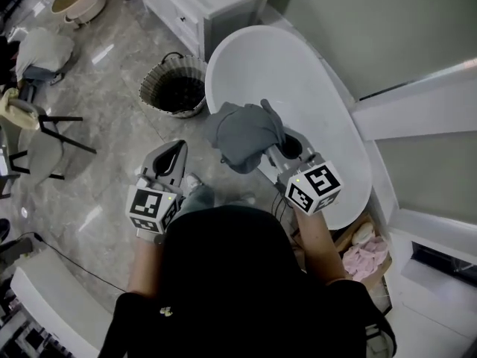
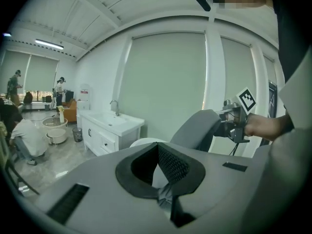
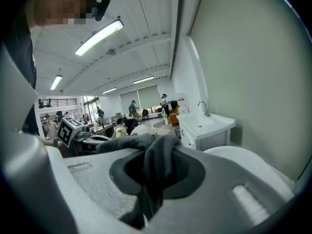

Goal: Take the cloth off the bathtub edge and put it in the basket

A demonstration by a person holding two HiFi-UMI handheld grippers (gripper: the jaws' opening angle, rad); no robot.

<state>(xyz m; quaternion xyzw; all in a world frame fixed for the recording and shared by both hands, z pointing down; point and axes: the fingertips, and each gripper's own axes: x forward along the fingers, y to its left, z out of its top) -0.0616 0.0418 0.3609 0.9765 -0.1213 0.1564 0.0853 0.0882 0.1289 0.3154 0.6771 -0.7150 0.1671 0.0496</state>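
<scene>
Now your right claw [image 1: 277, 145] pinches the cloth [image 1: 242, 136] aloft (left claw [image 1: 176, 152] pressed together, empty), bound for the basket [image 1: 176, 88] ahead-left.

Floor [image 1: 112, 73] here is glossy grey marble-look tile. The white bathtub [image 1: 305, 88] stands on it, with a round wicker basket [image 1: 158, 104] just beside the tub's far end and a white vanity cabinet [image 1: 201, 2] right past both. A chair [image 1: 39, 149] sits off left, a thin dark cable [image 1: 73, 262] trails lower left, and a cardboard box [image 1: 369, 263] sits by the tub's near end.
</scene>
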